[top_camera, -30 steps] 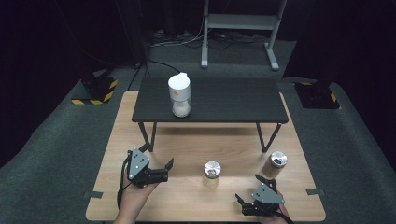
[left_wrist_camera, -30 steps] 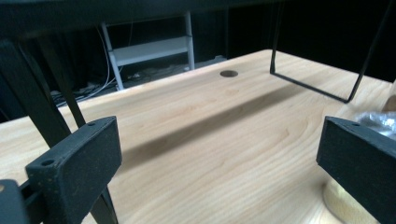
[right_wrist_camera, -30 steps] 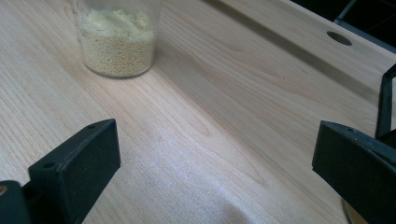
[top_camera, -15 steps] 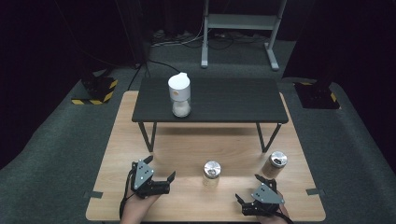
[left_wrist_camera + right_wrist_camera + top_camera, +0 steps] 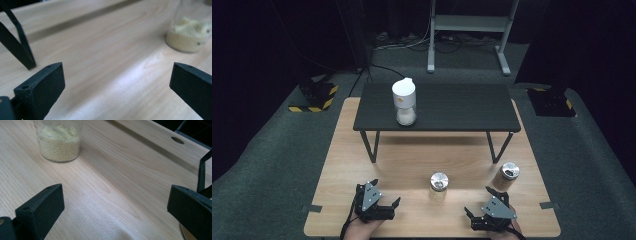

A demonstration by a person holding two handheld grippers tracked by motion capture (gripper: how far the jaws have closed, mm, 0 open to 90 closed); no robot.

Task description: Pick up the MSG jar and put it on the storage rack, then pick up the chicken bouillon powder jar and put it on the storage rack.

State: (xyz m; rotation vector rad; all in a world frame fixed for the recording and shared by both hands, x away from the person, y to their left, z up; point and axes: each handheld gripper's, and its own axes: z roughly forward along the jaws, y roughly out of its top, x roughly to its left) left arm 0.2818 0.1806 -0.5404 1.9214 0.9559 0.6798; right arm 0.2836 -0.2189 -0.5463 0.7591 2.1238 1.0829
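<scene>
1. At about 7 o'clock on the wooden table (image 5: 362, 150) we see the left gripper (image 5: 388, 206). Its jaws are spread wide and nothing is between them. In the left gripper view the two black pads (image 5: 40, 91) stand far apart over bare wood, and one leg of the black bench (image 5: 17, 47) is at 10 o'clock.

2. Near 6 o'clock stands the middle jar (image 5: 438, 186), with a silver lid and pale yellow grains inside. It is upright, between the two grippers and a little beyond them, and touches neither. The left gripper view shows its base at 2 o'clock (image 5: 190, 37); the right gripper view shows it at 11 o'clock (image 5: 60, 142).

3. At about 5 o'clock we see the right gripper (image 5: 479, 218), also released, with its jaws wide apart and holding nothing.

4. Just beyond it, toward 4 o'clock, stands a second jar (image 5: 507, 176), upright, near the bench's right leg.

5. On the black bench (image 5: 452, 107), at 12 o'clock, stands a white-topped container (image 5: 404, 102), well apart from both grippers.
</scene>
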